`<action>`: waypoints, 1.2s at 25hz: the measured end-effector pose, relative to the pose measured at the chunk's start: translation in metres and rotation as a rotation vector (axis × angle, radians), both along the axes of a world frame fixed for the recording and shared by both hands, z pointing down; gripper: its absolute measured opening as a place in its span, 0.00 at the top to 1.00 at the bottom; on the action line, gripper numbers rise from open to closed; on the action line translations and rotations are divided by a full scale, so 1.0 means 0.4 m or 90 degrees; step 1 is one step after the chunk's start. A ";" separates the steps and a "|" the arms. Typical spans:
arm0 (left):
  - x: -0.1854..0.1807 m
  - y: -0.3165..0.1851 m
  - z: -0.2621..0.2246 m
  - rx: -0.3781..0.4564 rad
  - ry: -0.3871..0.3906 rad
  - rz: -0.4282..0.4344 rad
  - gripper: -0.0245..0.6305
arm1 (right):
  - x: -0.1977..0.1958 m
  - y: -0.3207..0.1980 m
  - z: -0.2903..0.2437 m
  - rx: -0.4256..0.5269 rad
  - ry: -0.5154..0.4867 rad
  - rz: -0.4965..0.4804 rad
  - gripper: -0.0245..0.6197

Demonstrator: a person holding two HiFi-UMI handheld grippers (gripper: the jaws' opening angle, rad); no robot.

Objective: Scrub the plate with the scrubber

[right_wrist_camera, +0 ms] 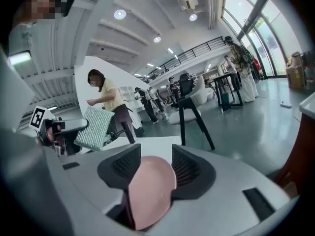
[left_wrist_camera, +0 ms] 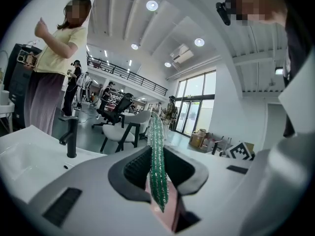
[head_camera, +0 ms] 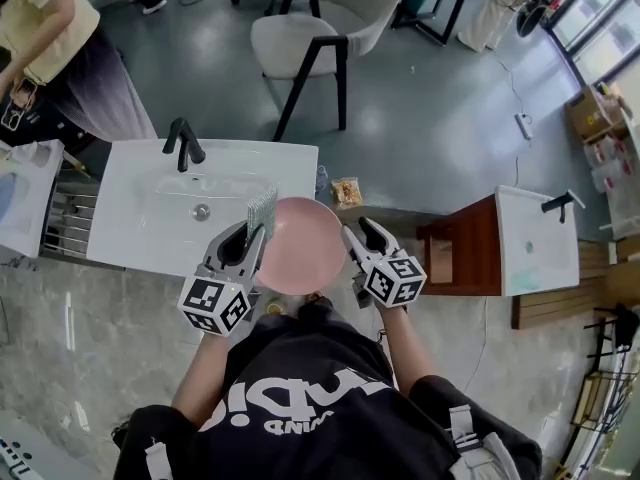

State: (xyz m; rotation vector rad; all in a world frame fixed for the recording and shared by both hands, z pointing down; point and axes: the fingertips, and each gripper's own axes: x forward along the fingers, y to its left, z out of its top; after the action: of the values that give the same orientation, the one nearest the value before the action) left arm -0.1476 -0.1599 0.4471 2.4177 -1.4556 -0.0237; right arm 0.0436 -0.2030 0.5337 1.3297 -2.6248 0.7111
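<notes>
Basin (head_camera: 140, 218) at left-centre gives open room, with only the black tap (head_camera: 183, 144) standing at its upper rim. Plate (head_camera: 300, 243) blocks the centre, over the basin's right edge. Scrubber (head_camera: 262, 210) stands upright just beside the plate's upper left. Wooden cabinet (head_camera: 460, 258) closes off the right. Chair (head_camera: 320, 28) is at upper centre, well apart.

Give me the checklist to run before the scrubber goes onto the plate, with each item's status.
1. Left gripper jaws shut on the green glittery scrubber pad: ok.
2. Right gripper jaws shut on the rim of the round pink plate: ok.
3. Scrubber pad touching the plate's face: cannot tell; the head view shows it at the plate's upper left edge.
4. Plate over the white rectangular sink: cannot tell; it overlaps only the near right corner.
5. Black faucet apart from both grippers: ok.
</notes>
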 end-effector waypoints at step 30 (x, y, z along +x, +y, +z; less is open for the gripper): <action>0.179 -0.086 0.200 -0.138 -0.036 0.155 0.84 | -0.020 -0.027 0.313 -0.268 0.067 -0.074 0.88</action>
State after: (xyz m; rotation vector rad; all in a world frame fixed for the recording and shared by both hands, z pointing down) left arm -0.0760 -0.1942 0.5271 2.4119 -1.1111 0.2462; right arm 0.0357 -0.2137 0.6589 1.0528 -2.2767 1.0679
